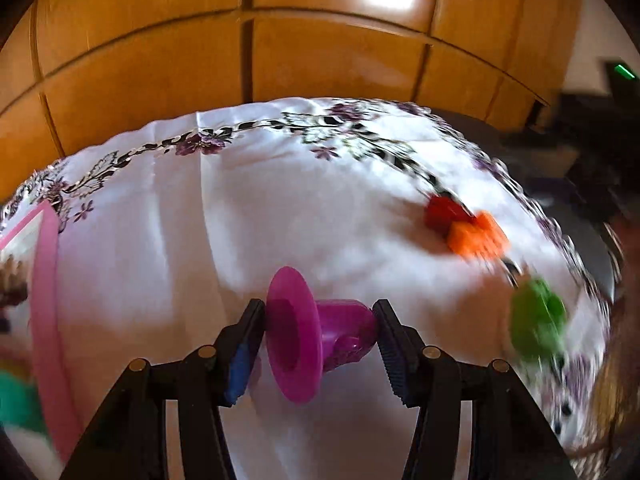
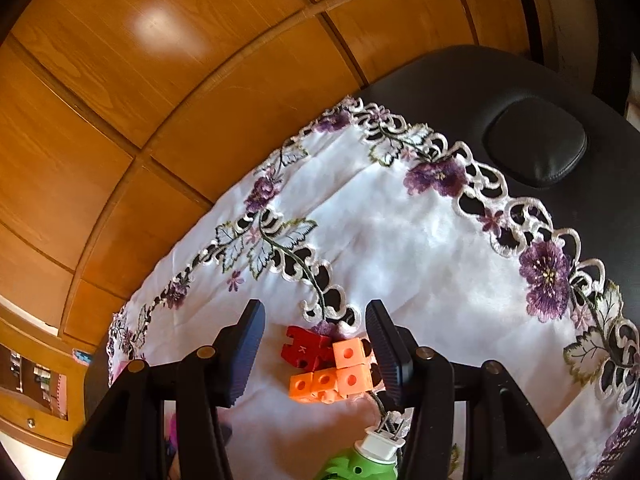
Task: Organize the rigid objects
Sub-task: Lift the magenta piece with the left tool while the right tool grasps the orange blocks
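Left hand-held gripper (image 1: 320, 344): clenched on a magenta toy piece (image 1: 316, 334), its pads pressing the two ends, low in the middle of the left wrist view.
Magenta toy piece: glossy hard plastic, a wide round flange on the left joined to a stubby bell-shaped body on the right; it looks lifted clear of the white cloth (image 1: 240, 208).
Risk, magenta piece: the left pad meets only the thin flange rim, so I judge the piece could pivot or pop out if the hand swings fast; the view is smeared with blur.
Right hand-held gripper (image 2: 316, 344): released, jaws standing apart around an orange block cluster (image 2: 332, 376) and a red block (image 2: 304, 348), pads not touching them.
Orange block cluster: small cubes with round holes, stuck together, lower centre of the right wrist view, on the embroidered edge of the cloth.
Red block: notched, marked with a small letter, touching the orange cubes on their upper left.
Risk, blocks: closing here could catch both colours at once or snag the lace border, dragging the cloth.
Green toy (image 2: 356, 468): bottom edge of the right view, with a white cap, near the right jaw; could be knocked.
Pink tray rim (image 1: 44, 320): far left of the left view, likely the destination.
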The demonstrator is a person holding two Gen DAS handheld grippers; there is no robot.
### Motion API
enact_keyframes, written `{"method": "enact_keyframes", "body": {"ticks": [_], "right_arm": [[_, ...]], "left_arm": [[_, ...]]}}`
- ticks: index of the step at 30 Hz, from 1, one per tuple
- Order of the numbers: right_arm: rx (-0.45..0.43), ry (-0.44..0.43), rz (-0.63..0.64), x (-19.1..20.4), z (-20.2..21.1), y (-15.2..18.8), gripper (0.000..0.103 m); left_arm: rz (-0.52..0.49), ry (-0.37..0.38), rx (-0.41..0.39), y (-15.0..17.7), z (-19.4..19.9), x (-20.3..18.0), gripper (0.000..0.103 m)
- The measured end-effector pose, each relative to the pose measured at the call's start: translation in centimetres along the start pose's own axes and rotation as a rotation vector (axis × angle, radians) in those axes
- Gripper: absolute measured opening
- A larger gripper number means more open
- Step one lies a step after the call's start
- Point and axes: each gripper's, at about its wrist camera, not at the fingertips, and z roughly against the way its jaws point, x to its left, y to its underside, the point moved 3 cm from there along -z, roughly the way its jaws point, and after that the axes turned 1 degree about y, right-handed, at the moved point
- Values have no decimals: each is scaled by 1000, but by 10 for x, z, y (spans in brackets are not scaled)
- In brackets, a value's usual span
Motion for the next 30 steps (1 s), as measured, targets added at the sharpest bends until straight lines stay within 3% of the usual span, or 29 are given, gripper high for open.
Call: {"method": "enact_keyframes", "body": {"ticks": [6,11,15,30], "right_arm": [[109,39,107,15,-22,14,56],[197,88,224,28,-41,29,69],[203,148,267,28,-46,34,72],[249,244,381,37,-59,48,72]], "left_arm": [[-21,0,-29,31,14,-8,56],[0,19,-41,35,15,-6,56],[6,27,-43,35,14,-6,56],[19,42,-58,36,14,-4,56]]}}
